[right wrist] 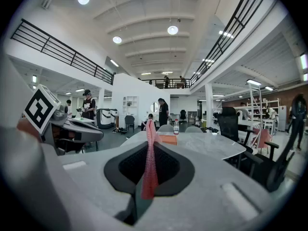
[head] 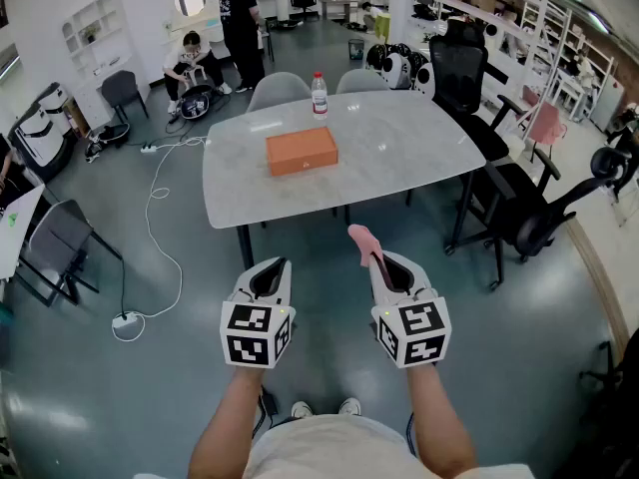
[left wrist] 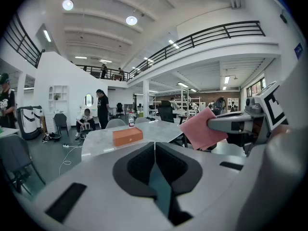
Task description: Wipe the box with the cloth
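While standing well short of the table (head: 399, 158), noted right gripper (head: 391, 267) clamped on the pink cloth (head: 361, 239), left gripper (head: 270, 277) closed on nothing, orange box (head: 301, 152) lying mid-table far ahead; judged wiping not begun.

Ahead, 12 o'clock: the floor (head: 310, 242) between you and the table (head: 399, 158) lies open.
Tabletop: you have bare marble all round the box (head: 301, 151); the bottle (head: 319, 94) stands just behind it at 12 o'clock.
Right, 2 o'clock: black office chairs (head: 519, 213) crowd the table's edge.
Left, 9 o'clock: a grey chair (head: 55, 242) stands there, and a cable (head: 150, 223) trails over the floor at 10 o'clock.
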`<move>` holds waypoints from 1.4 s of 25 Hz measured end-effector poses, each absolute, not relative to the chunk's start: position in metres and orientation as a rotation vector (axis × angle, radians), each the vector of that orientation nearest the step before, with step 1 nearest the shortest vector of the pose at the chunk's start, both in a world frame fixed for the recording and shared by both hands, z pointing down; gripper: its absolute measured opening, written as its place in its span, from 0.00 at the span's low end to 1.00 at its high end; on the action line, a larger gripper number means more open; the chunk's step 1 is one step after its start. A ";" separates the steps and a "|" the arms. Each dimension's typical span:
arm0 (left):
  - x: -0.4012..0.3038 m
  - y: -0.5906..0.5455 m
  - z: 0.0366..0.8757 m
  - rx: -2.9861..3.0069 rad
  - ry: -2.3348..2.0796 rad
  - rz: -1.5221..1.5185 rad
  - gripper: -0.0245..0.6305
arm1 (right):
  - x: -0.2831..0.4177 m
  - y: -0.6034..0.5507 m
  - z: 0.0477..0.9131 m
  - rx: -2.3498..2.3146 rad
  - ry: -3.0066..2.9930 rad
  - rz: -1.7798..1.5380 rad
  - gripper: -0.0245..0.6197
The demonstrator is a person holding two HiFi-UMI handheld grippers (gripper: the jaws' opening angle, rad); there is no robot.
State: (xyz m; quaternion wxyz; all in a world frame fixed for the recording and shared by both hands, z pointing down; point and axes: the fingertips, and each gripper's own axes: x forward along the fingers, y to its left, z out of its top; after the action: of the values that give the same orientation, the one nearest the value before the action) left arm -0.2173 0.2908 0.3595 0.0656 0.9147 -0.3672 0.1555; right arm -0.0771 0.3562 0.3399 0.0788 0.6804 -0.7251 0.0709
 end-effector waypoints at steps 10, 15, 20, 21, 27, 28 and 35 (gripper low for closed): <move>-0.189 0.293 0.366 2.750 -1.117 0.485 0.06 | -0.053 0.359 0.349 2.001 -2.191 0.219 0.06; -0.177 0.289 0.365 2.740 -1.138 0.478 0.06 | -0.036 0.358 0.349 1.992 -2.198 0.217 0.06; -0.164 0.278 0.371 2.728 -1.148 0.484 0.06 | -0.019 0.348 0.355 1.984 -2.198 0.231 0.06; -0.161 0.274 0.372 2.727 -1.146 0.486 0.06 | -0.017 0.344 0.356 1.981 -2.197 0.231 0.06; -0.148 0.242 0.381 2.721 -1.143 0.497 0.06 | -0.004 0.310 0.363 1.975 -2.200 0.241 0.06; -0.147 0.234 0.382 2.719 -1.144 0.499 0.06 | -0.003 0.302 0.364 1.974 -2.199 0.241 0.06; -0.126 0.168 0.390 2.714 -1.117 0.508 0.06 | 0.017 0.239 0.373 1.973 -2.169 0.261 0.06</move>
State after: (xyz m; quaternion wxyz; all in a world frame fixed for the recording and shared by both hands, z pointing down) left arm -0.1262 0.1676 0.3902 0.0815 0.9082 -0.3736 0.1701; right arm 0.0167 0.2391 0.3730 0.0989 0.6670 -0.7332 0.0882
